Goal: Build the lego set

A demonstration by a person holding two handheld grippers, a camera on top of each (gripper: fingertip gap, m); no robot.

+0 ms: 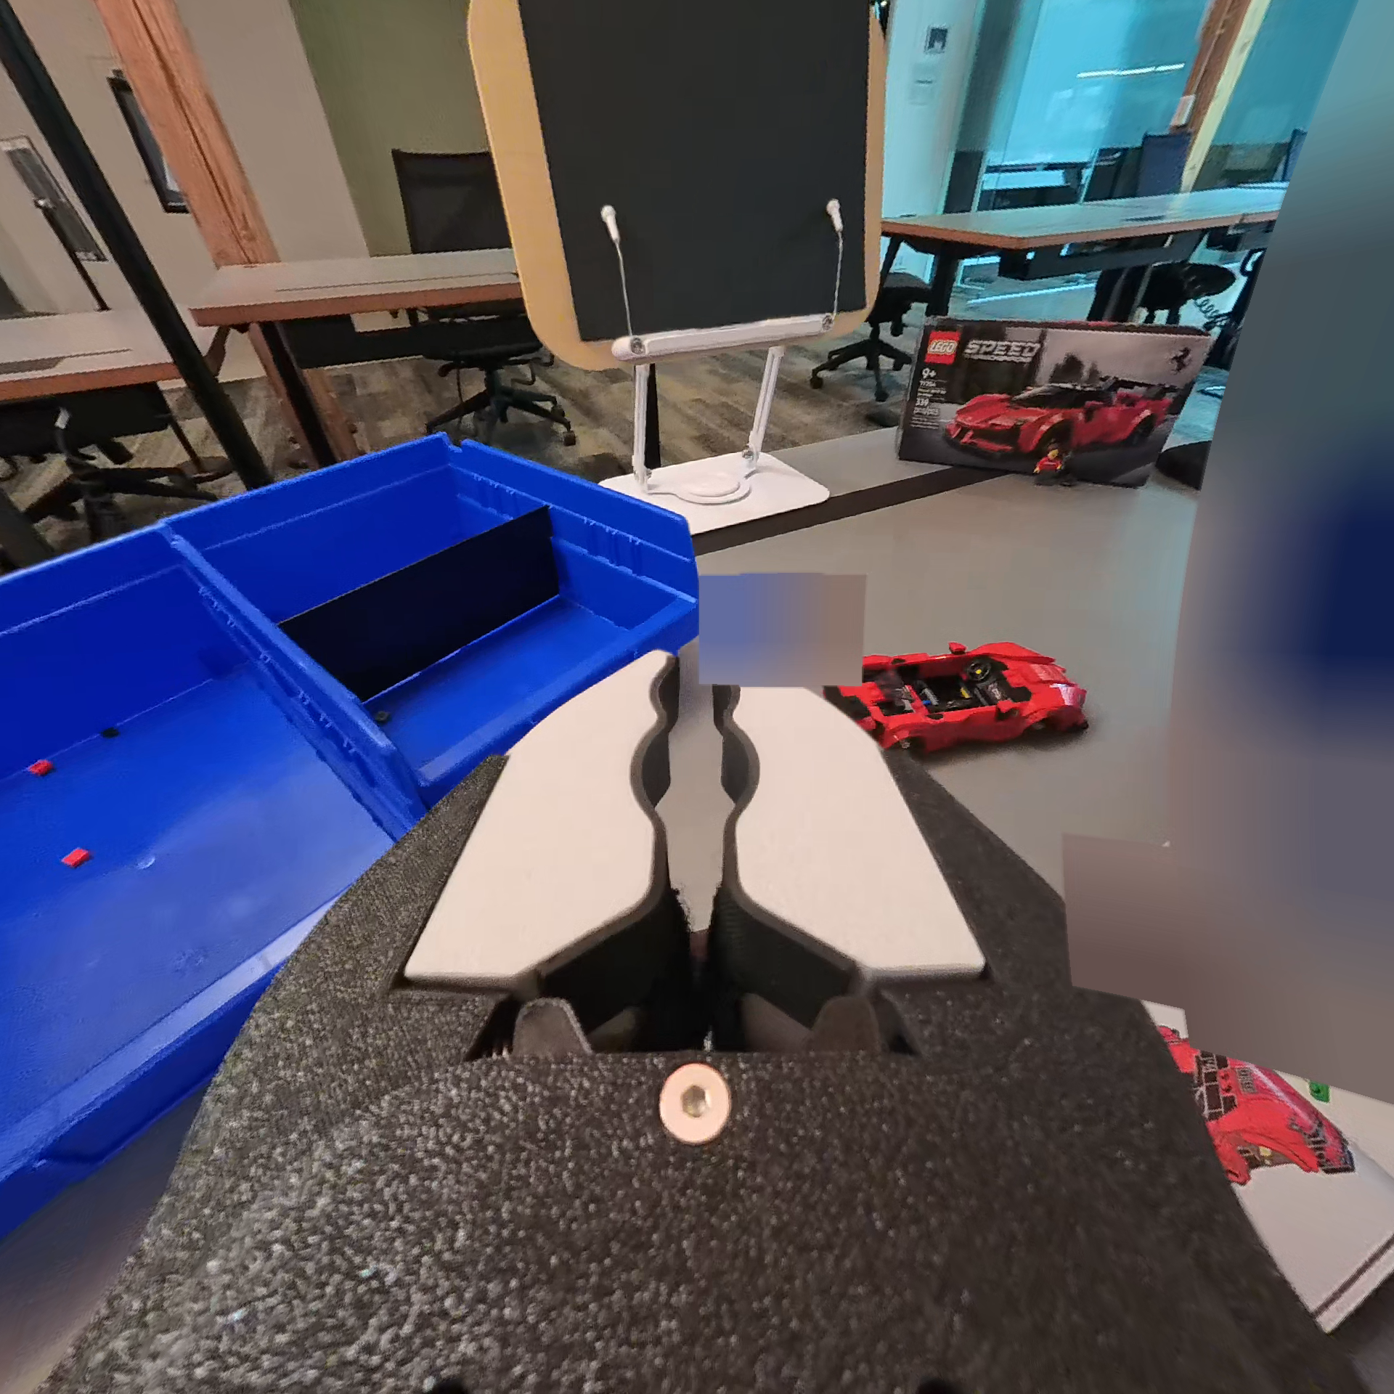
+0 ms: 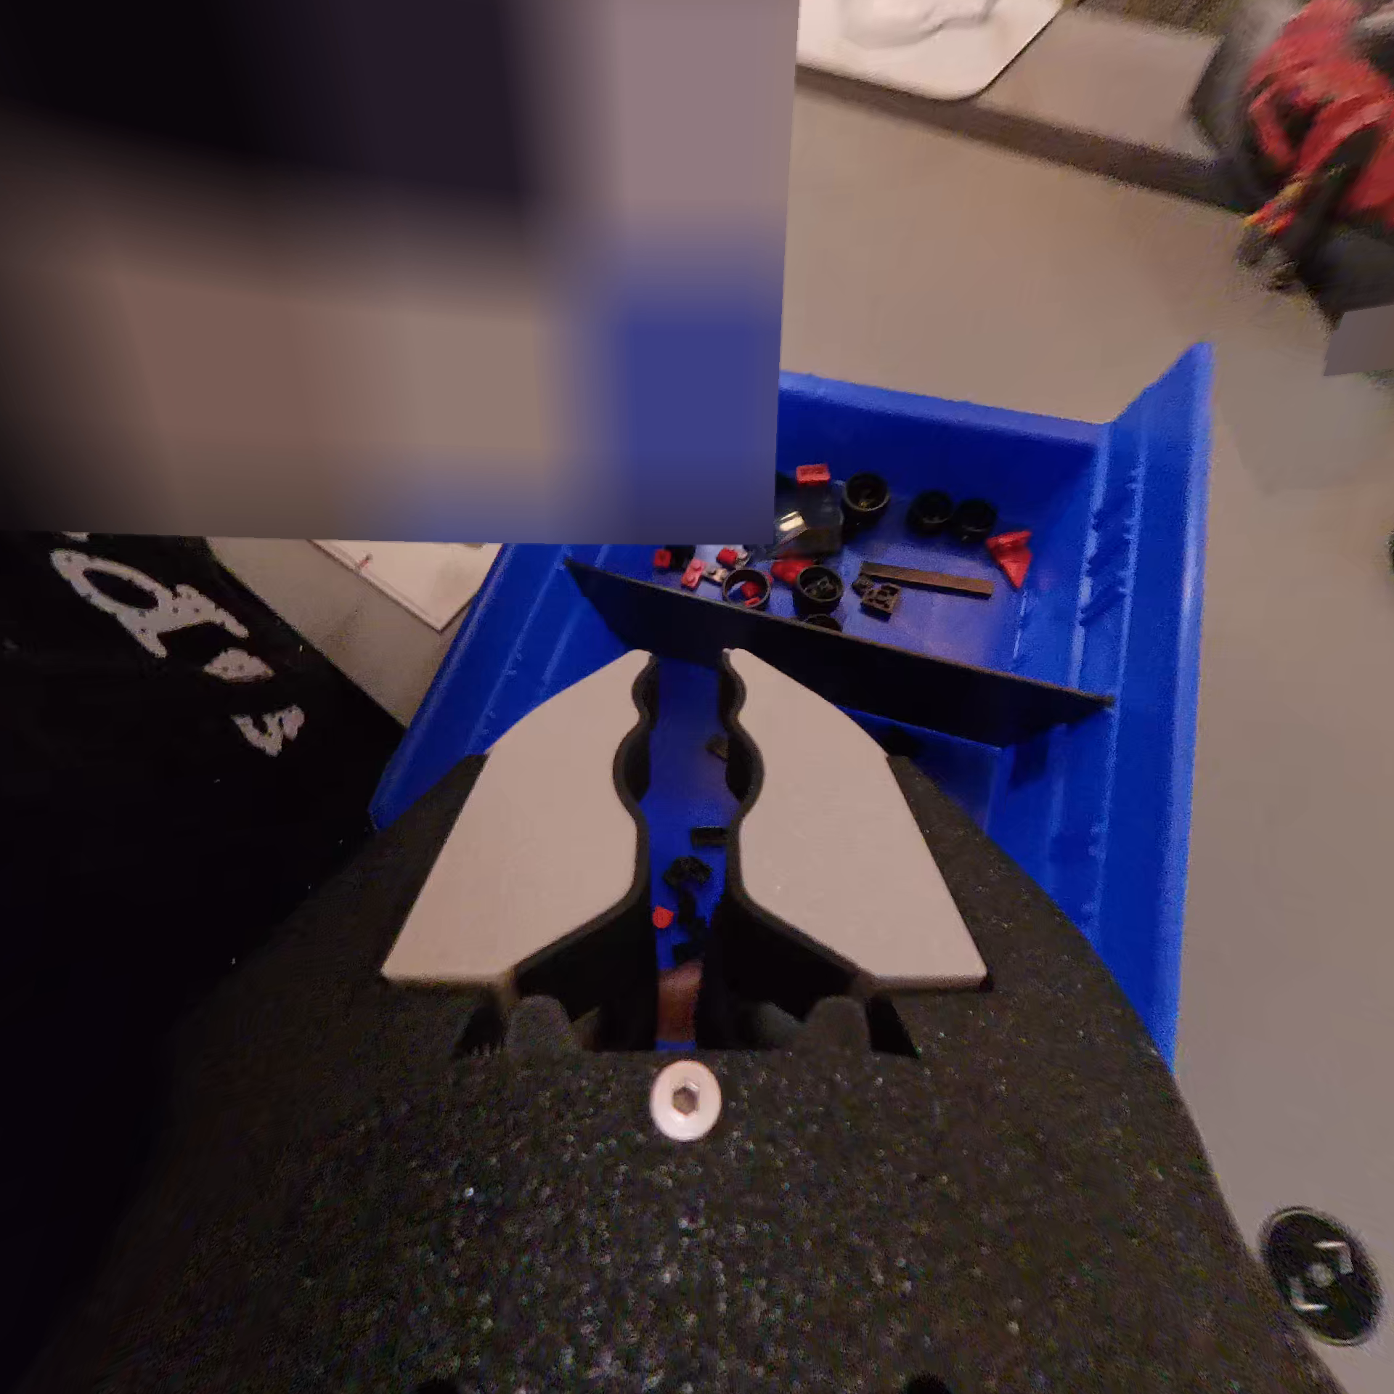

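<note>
In the left wrist view my left gripper (image 1: pixel 694 679) hangs over the grey table (image 1: pixel 943 830), jaws a narrow gap apart with nothing between them. The partly built red Lego car (image 1: pixel 973 698) stands just right of its tips. Two blue bins (image 1: pixel 422 603) sit to the left; the near one holds two small red pieces (image 1: pixel 75 856). In the right wrist view my right gripper (image 2: pixel 690 664) is open and empty above a blue bin (image 2: pixel 1154 603). Beyond the bin's black divider (image 2: pixel 867 664) lie black wheels (image 2: pixel 950 513), red pieces (image 2: pixel 1011 554) and a long black plate (image 2: pixel 928 581). Small black pieces (image 2: pixel 686 871) lie below the fingers.
The Lego box (image 1: pixel 1056 400) stands at the table's far right edge. A white stand holding a black board (image 1: pixel 694 173) is behind the bins. The instruction booklet (image 1: pixel 1282 1131) lies at the near right. A person's dark printed garment (image 2: pixel 151 679) is left of the bin.
</note>
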